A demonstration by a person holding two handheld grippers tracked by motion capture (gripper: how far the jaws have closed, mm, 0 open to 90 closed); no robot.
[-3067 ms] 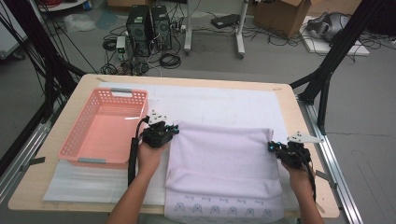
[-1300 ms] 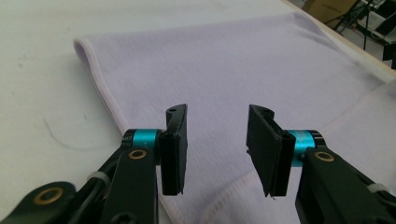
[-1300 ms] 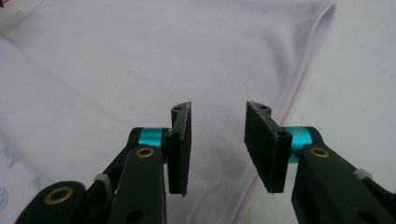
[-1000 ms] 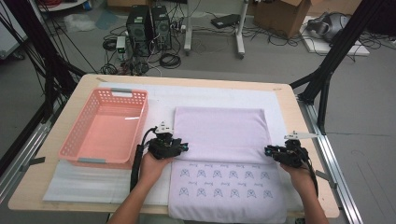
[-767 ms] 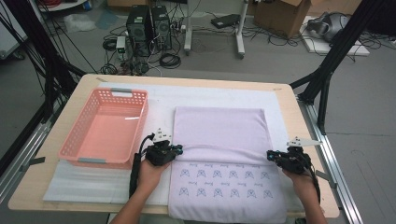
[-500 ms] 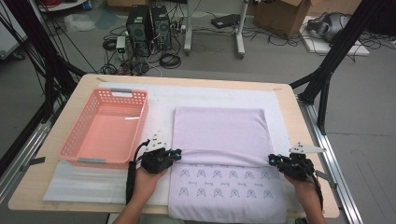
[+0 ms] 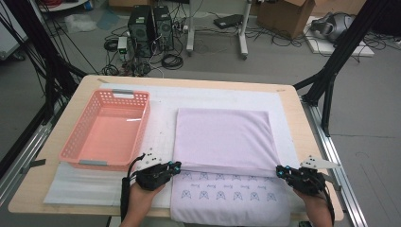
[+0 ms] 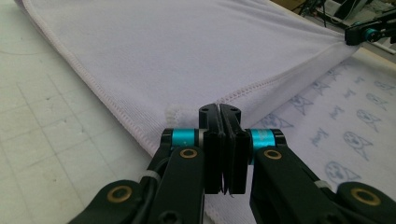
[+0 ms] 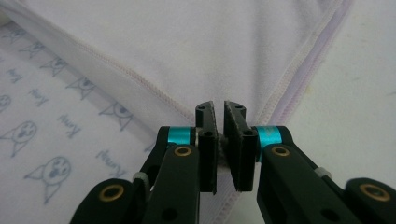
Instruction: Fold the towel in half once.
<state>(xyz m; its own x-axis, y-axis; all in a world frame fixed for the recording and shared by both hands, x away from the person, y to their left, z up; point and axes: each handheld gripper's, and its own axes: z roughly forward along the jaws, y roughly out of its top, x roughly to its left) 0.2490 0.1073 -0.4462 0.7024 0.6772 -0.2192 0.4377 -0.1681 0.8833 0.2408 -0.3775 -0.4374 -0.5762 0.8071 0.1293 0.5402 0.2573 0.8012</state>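
Note:
A lilac cloth (image 7: 222, 137) lies on the white mat, its plain upper layer folded over a lower layer printed with small cat faces (image 7: 231, 196). My left gripper (image 7: 176, 165) sits at the left end of the fold's near edge, shut on the cloth's hemmed corner (image 8: 173, 112); its jaws (image 8: 219, 109) are pressed together. At the right end, my right gripper (image 7: 280, 171) is shut on the other corner. Its jaws (image 9: 219, 106) have just been closing, and a sliver of cloth shows between them. Both hands come in from the near edge.
An empty pink basket (image 7: 113, 94) stands on the left of the table, close to my left hand. The white mat (image 7: 161, 123) covers most of the wooden table (image 7: 47, 156). Computers, cables and frame legs stand on the floor beyond.
Both grippers have moved toward the person, drawing the fold's near edge with them. The plain layer now covers more of the printed one. The far edge stayed put.

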